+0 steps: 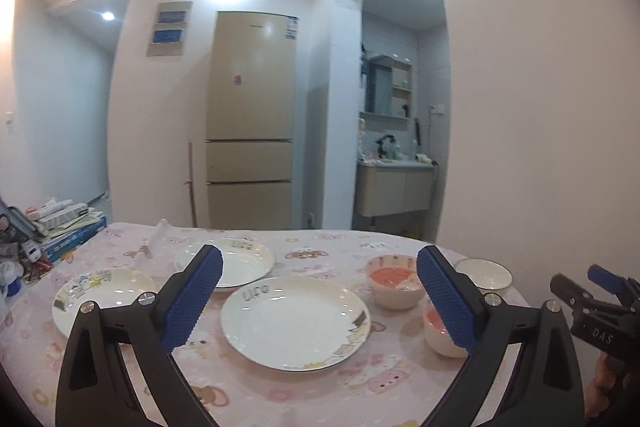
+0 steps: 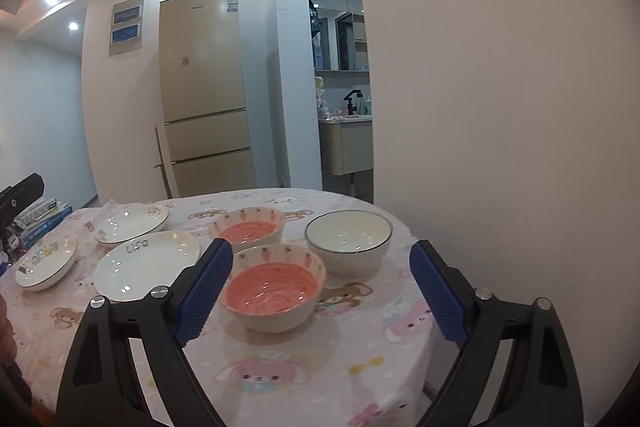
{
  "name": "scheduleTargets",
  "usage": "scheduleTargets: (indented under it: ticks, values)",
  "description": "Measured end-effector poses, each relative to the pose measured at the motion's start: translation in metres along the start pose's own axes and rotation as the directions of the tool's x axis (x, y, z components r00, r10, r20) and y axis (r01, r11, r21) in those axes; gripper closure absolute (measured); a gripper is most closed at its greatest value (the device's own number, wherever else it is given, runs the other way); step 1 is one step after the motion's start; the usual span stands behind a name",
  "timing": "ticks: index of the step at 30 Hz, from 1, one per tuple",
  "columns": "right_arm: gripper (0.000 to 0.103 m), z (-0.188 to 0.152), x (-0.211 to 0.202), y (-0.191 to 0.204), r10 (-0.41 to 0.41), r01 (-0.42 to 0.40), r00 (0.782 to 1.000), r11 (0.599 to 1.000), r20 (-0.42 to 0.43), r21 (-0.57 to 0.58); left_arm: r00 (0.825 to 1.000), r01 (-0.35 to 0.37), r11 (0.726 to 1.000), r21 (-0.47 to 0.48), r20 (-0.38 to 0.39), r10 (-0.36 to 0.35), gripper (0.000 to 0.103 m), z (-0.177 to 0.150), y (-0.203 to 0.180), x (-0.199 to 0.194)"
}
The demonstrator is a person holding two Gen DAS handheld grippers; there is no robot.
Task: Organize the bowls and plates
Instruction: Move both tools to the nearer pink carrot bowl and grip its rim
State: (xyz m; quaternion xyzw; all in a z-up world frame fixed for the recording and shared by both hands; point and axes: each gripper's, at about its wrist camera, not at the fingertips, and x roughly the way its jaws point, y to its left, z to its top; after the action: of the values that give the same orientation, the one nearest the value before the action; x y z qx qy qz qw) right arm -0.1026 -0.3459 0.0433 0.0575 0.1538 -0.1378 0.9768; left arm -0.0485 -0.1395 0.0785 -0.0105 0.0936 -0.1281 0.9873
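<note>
A: Nothing stacked yet. Three plates (image 1: 295, 323) sit toward the tabletop (image 2: 304, 367) left edge, three bowls (image 2: 273, 291) toward the right edge.

B: Yep, left tool (image 1: 320, 301) and right tool (image 2: 321, 293) both gape empty. Next up, probably grab a rim.

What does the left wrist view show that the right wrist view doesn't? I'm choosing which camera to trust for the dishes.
Only the left wrist view shows the open left tool whole and the right tool from the side. Only the right wrist view shows the open right tool whole and the near pink bowl unblocked. Both show three plates, two pink bowls, the white bowl, and the fridge.
</note>
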Motion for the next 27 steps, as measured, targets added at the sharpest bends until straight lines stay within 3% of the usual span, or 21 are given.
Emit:
scheduleTargets:
  ticks: [5,10,13,14,17,19,21,22,23,25,27]
  values:
    - [0.038,0.016,0.012,-0.023,0.09,-0.087,0.995,0.994,-0.041,0.061,0.995,0.082,0.996,-0.019,-0.049,-0.082,0.004,0.011,-0.013,0.025]
    - [0.04,0.045,0.029,-0.04,0.04,-0.038,0.998,0.998,-0.054,0.042,0.985,0.152,0.988,0.028,-0.082,-0.149,0.004,0.037,-0.036,0.063]
    - [0.04,0.058,0.04,-0.045,0.009,-0.006,0.998,0.999,-0.062,0.038,0.964,0.221,0.974,0.046,-0.163,-0.211,0.008,0.05,-0.052,0.1]
    - [0.04,0.06,0.045,-0.047,0.011,-0.008,0.997,0.999,-0.07,0.04,0.959,0.22,0.975,0.037,-0.194,-0.209,0.014,0.051,-0.054,0.109]
    - [0.04,0.057,0.06,-0.047,0.072,-0.065,0.99,0.996,-0.118,0.058,0.925,0.233,0.972,-0.009,-0.307,-0.224,0.019,0.043,-0.056,0.133]
    - [0.042,0.049,0.074,-0.042,0.114,-0.105,0.978,0.992,-0.173,0.064,0.91,0.227,0.974,0.0,-0.356,-0.213,0.028,0.031,-0.057,0.141]
    - [0.058,0.038,0.09,-0.036,0.142,-0.13,0.962,0.989,-0.234,0.066,0.878,0.244,0.97,-0.006,-0.423,-0.223,0.044,0.016,-0.057,0.15]
    - [0.06,0.032,0.099,-0.033,0.144,-0.131,0.953,0.989,-0.267,0.067,0.855,0.259,0.965,-0.028,-0.459,-0.243,0.05,0.009,-0.057,0.156]
    - [0.064,0.025,0.106,-0.029,0.143,-0.128,0.944,0.989,-0.298,0.067,0.817,0.275,0.959,-0.071,-0.508,-0.272,0.059,0.001,-0.056,0.165]
    - [0.069,0.013,0.122,-0.024,0.157,-0.137,0.921,0.987,-0.356,0.082,0.749,0.295,0.943,-0.154,-0.576,-0.328,0.064,-0.015,-0.055,0.18]
    - [0.07,0.005,0.132,-0.022,0.196,-0.162,0.897,0.98,-0.397,0.118,0.71,0.303,0.936,-0.18,-0.612,-0.348,0.065,-0.029,-0.059,0.19]
